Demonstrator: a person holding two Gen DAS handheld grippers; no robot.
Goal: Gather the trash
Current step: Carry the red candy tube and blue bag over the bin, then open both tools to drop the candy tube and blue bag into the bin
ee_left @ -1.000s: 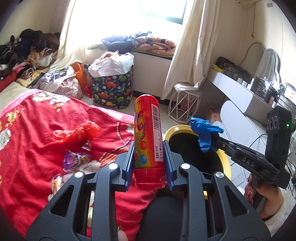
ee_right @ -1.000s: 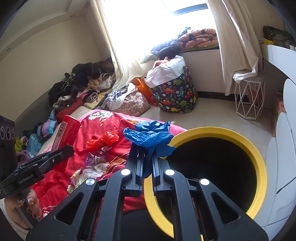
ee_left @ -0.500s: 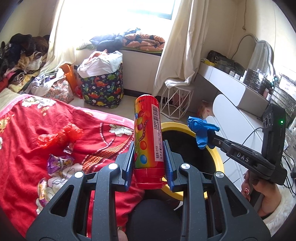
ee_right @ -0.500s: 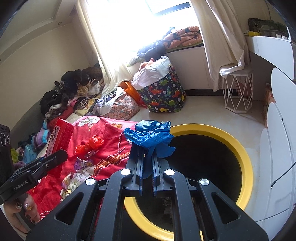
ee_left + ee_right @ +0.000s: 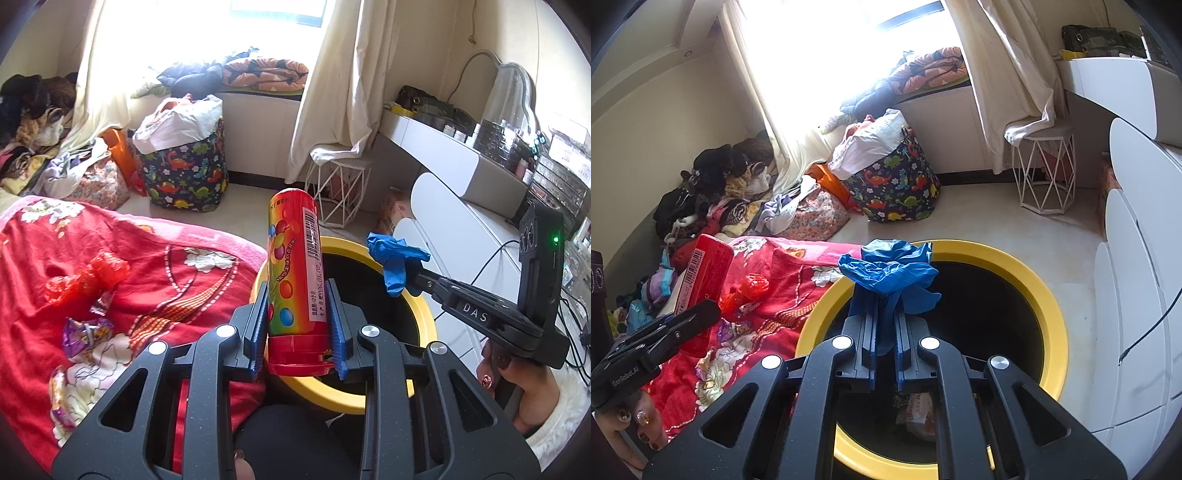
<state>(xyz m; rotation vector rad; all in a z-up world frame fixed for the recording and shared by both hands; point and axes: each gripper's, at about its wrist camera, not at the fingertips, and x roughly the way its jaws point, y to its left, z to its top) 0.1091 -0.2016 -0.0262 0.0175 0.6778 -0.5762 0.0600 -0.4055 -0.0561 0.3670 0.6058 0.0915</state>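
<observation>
My left gripper is shut on a red candy tube with coloured dots and a barcode, held upright at the near rim of the yellow-rimmed black trash bin. My right gripper is shut on a crumpled blue glove, held over the bin opening. The glove and right gripper also show in the left wrist view. The tube shows at the left of the right wrist view. Some wrappers lie inside the bin.
A red floral blanket lies left of the bin with a red plastic scrap and purple wrappers on it. A dinosaur-print basket, wire stool, white drawers and a clothes pile surround the floor.
Both grippers have moved toward the bin. The glove now hangs over the opening and the tube stands at the bin's near rim. Both grips are unchanged.
</observation>
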